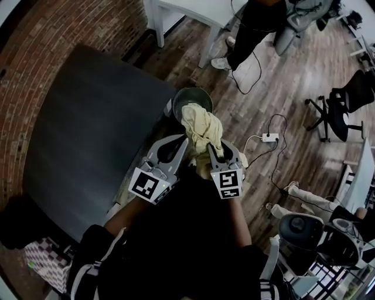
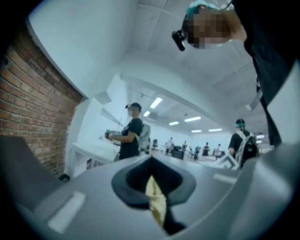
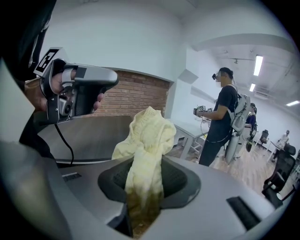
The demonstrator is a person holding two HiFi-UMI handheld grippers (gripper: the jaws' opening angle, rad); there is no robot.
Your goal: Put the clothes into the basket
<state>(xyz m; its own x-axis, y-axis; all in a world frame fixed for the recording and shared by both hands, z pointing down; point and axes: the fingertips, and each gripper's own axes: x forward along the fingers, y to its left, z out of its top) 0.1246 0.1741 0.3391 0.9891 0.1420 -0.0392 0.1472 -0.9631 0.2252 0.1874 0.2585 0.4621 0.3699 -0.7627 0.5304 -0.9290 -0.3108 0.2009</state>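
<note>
A pale yellow knitted cloth hangs bunched between both grippers, just in front of a round metal basket on the wooden floor. My left gripper is shut on a thin edge of the cloth, seen as a yellow sliver between its jaws. My right gripper is shut on the cloth's thicker part, and a wad of cloth stands up out of its jaws. In the right gripper view, the left gripper's body shows at upper left, held in a hand.
A large dark table lies to the left, along a brick wall. A white table and a standing person are beyond the basket. A power strip with cables and office chairs occupy the floor at right.
</note>
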